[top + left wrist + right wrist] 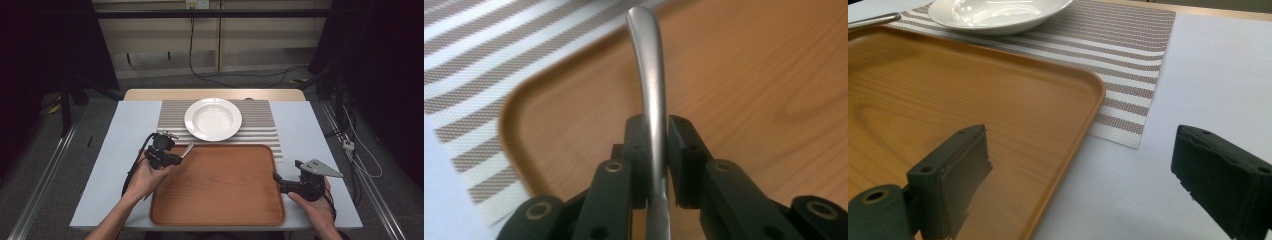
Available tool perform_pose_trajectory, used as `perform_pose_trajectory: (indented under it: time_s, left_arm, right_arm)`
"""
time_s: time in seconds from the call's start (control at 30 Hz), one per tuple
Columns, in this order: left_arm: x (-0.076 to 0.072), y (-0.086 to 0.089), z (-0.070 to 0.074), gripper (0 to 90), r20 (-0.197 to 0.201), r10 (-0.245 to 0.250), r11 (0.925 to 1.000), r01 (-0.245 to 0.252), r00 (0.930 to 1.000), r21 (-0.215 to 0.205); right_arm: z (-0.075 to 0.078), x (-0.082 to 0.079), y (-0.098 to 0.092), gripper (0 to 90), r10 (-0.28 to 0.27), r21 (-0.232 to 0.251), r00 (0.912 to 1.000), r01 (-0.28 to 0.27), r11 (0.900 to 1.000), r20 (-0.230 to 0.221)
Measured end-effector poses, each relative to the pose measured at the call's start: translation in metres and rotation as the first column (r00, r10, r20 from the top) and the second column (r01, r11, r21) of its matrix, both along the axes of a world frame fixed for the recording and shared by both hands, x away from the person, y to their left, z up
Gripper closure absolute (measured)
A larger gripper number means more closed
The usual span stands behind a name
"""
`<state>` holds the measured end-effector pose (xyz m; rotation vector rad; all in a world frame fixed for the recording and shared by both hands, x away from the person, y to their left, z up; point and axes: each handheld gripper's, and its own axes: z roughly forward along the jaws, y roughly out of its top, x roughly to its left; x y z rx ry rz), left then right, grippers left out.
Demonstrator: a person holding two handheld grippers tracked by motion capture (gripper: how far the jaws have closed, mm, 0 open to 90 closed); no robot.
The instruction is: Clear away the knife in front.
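My left gripper (176, 158) is shut on a metal utensil handle (651, 85); its rounded end (188, 148) sticks out over the far left corner of the wooden tray (220, 200). The utensil's other end is hidden behind the jaws, which press the handle from both sides in the left gripper view. A white plate (213, 119) rests on the striped placemat (260, 120) beyond the tray. At the tray's right edge, my right gripper (278, 178) stands open, one jaw over the tray (908, 115) and the other over the white table (1208, 60), with nothing between them.
The placemat (1128, 45) lies partly under the tray's far edge. The plate (993, 12) and the handle's end (873, 20) show at the top left of the right gripper view. Cables run across the floor behind the table.
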<state>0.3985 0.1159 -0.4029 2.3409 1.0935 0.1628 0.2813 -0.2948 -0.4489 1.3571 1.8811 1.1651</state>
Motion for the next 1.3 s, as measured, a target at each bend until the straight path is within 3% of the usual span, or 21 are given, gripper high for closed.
perform_pose_trajectory:
  time_s: [0.37, 0.77, 1.07, 1.3]
  left_arm:
    - [-0.007, -0.009, -0.011, 79.9, -0.049, -0.002, 0.9999, 0.002, 0.9988, 0.012]
    - [-0.007, -0.010, -0.023, 79.9, -0.088, 0.044, 0.9989, -0.042, 0.9952, 0.018]
    - [-0.013, -0.014, -0.027, 79.8, -0.101, 0.061, 0.9980, -0.059, 0.9930, 0.023]
    - [-0.022, -0.012, -0.028, 79.6, -0.090, 0.073, 0.9972, -0.071, 0.9932, 0.023]
  right_arm:
    - [0.000, 0.000, 0.000, 8.1, -0.001, 0.001, 1.0000, 0.001, 1.000, 0.000]
    - [0.000, 0.000, 0.000, 8.1, -0.001, 0.001, 1.0000, 0.001, 1.000, -0.001]
    - [0.000, 0.000, 0.000, 8.1, 0.001, -0.001, 1.0000, -0.001, 1.000, 0.002]
    - [0.000, 0.000, 0.000, 8.1, 0.003, -0.002, 1.0000, -0.003, 1.000, 0.001]
